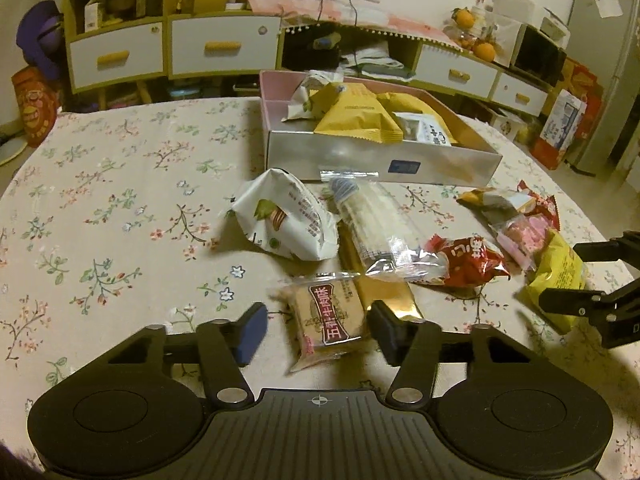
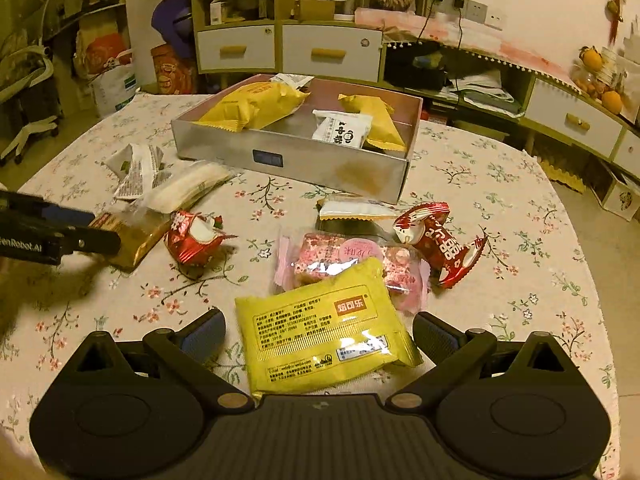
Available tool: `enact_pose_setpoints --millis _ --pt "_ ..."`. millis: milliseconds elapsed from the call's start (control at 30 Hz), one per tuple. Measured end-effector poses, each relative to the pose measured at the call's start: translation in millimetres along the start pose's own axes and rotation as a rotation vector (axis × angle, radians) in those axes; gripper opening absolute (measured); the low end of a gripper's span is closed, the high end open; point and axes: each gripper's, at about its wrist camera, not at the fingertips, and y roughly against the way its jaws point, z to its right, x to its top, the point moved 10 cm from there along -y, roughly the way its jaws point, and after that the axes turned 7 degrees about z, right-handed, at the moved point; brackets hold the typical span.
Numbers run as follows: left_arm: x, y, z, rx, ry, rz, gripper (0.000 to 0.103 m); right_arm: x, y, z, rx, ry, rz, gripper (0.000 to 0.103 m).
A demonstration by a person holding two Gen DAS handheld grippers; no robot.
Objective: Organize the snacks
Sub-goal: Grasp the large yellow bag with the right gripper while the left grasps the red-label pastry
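Note:
A brown cake packet with a red label [image 1: 328, 320] lies on the floral tablecloth between the fingers of my left gripper [image 1: 318, 330]. Its right pad [image 1: 382, 330] is at the packet's edge, and a strip of cloth shows by the left pad [image 1: 254, 332], so the jaws stand open. In the right wrist view my right gripper [image 2: 320, 334] is open around a flat yellow packet [image 2: 320, 336], which lies on the cloth. The silver box [image 1: 360, 160] behind the snacks holds several yellow and white packets.
Loose snacks lie in front of the box: a white packet [image 1: 284, 220], a long clear packet [image 1: 372, 224], a red packet [image 1: 468, 260], a pink packet [image 2: 332, 256] and another red one [image 2: 436, 236]. Cabinets with drawers [image 1: 224, 46] stand beyond the round table.

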Motion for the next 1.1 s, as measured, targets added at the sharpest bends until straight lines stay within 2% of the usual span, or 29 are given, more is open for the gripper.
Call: enact_pose_setpoints --millis 100,200,333,500,700,833,1000,1100 --pt "0 2 0 -0.011 0.007 0.000 0.037 5 0 2 0.008 -0.047 0.011 0.074" --pt "0 1 -2 0.001 0.000 -0.006 0.033 11 -2 6 0.002 -0.097 0.024 0.074" --pt "-2 2 -2 0.008 -0.021 -0.009 0.033 14 -10 14 -0.030 -0.171 0.016 0.072" --pt "-4 5 -8 0.016 -0.040 -0.016 0.033 2 -13 16 -0.050 -0.120 -0.027 0.069" --pt "-5 8 -15 0.031 -0.056 -0.017 0.035 -9 2 24 -0.060 -0.065 -0.056 0.069" --pt "-5 9 -13 0.025 -0.056 -0.019 0.038 -10 13 23 0.007 -0.067 -0.048 0.070" --pt "-6 8 -9 0.031 -0.078 -0.021 0.040 -19 11 23 0.004 -0.062 -0.087 0.069" --pt "-7 7 -8 0.036 -0.094 -0.021 0.039 -23 7 19 0.016 -0.053 -0.105 0.061"
